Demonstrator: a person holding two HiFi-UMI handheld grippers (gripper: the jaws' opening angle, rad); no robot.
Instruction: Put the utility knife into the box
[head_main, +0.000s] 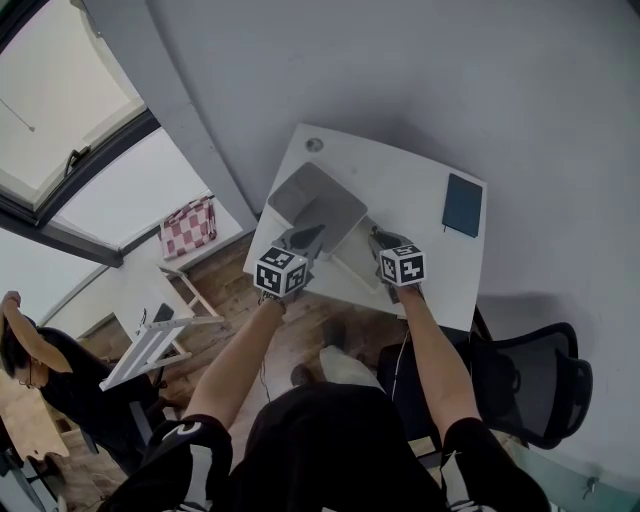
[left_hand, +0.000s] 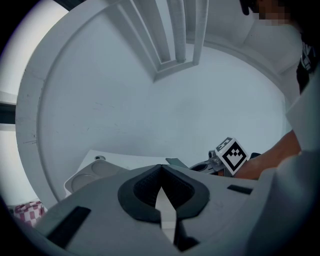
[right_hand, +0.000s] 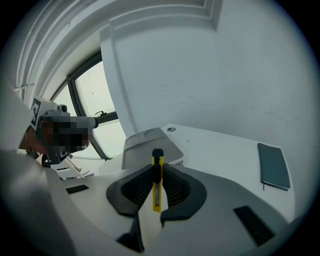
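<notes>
Head view first: I'm looking steeply down at a white table with rounded corners (head_main: 420, 180). A flat grey plastic box with rounded corners (head_main: 318, 203) lies at its left side, and a dark teal notebook (head_main: 462, 205) lies flat at the far right, well apart from the box. Both arms reach in. The left hand-held gripper (head_main: 303, 240) points at the near edge of the box, and the right hand-held gripper (head_main: 379, 240) hangs over the table just beside the box's right edge. I can't pick out the knife from up here. Off the table to the left there's a red-and-white checked cushion (head_main: 190, 226) on a white stool, a black office chair (head_main: 540, 385) at lower right, and a person in dark clothes (head_main: 45, 375) in the lower-left corner. Over to the left gripper view: the jaws meet at their tips with nothing between them, so this one is closed and empty. The grey box shows ahead to the left, with round recesses in its surface. Now the right gripper view: the jaws are clamped on a slim yellow utility knife with a black end (right_hand: 157, 192), held upright between the ribbed pads with its black end sticking up past them. The knife is in the air, with the grey box just beyond it, and it isn't inside. The notebook lies far right.
</notes>
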